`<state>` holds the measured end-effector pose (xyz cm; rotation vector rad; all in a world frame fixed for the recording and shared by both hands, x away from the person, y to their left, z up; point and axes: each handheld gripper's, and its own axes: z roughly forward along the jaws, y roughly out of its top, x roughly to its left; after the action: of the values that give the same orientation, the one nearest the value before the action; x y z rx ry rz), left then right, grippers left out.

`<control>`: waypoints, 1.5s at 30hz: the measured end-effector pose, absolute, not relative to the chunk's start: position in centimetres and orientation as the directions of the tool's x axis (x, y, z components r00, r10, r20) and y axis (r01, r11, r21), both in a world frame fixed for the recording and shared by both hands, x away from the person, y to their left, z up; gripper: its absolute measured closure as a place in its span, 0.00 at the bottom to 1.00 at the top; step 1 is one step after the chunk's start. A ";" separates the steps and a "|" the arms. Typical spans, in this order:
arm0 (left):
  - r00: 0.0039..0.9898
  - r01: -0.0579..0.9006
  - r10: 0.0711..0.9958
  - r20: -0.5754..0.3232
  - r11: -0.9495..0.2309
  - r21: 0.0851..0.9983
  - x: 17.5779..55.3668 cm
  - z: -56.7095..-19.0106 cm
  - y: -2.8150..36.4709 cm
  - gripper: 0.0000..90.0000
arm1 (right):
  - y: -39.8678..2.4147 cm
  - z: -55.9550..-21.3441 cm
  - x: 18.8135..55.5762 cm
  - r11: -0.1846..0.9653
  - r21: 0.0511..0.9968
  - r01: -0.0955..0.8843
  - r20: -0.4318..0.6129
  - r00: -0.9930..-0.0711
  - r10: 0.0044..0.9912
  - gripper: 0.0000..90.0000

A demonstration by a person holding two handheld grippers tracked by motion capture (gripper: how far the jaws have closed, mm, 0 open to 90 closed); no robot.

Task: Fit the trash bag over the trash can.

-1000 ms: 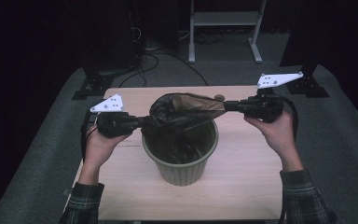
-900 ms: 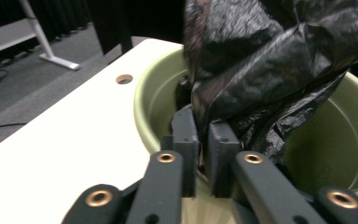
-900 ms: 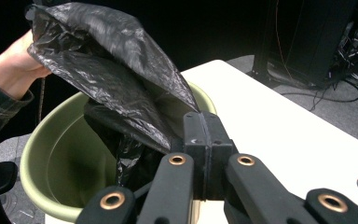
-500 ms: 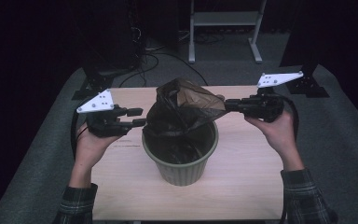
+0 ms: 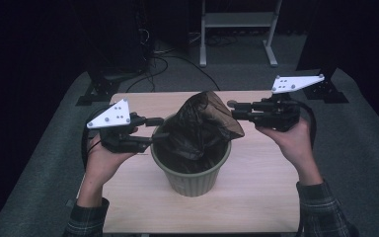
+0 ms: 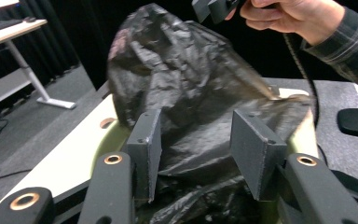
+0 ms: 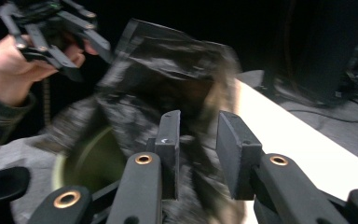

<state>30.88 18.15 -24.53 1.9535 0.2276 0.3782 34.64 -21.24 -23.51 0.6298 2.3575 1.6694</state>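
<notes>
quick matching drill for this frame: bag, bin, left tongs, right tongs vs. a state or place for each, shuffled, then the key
Things:
1. black plastic bag
2. green bin
3. left tongs
4. right tongs

States or places:
A. stands upright on the wooden table
B. jaws apart, at the bag's left side
C. puffed up above the bin's rim
D. jaws apart, at the bag's right side

Pairs: 1-C, 2-A, 3-B, 4-D

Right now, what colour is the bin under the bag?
The bin is olive green, clearest in the high view.
</notes>
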 end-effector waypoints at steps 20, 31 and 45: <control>0.924 0.003 0.351 0.155 -0.410 0.912 33.1 -25.2 15.5 0.55 | -15.1 -25.1 33.6 0.354 0.911 0.211 0.110 -0.952 0.286 0.83; 0.934 0.022 0.331 0.133 -0.424 0.906 34.7 -26.0 15.3 1.00 | -15.0 -25.3 33.7 0.367 0.909 0.195 0.088 -0.954 0.287 1.00; 0.902 -0.038 0.376 0.214 -0.423 0.905 34.5 -25.2 15.0 0.49 | -15.7 -25.3 33.6 0.361 0.912 0.197 0.089 -0.951 0.295 1.00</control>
<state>34.50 15.02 -25.22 1.9605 0.2458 0.4692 33.63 -15.72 -25.34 0.4567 2.5156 1.6657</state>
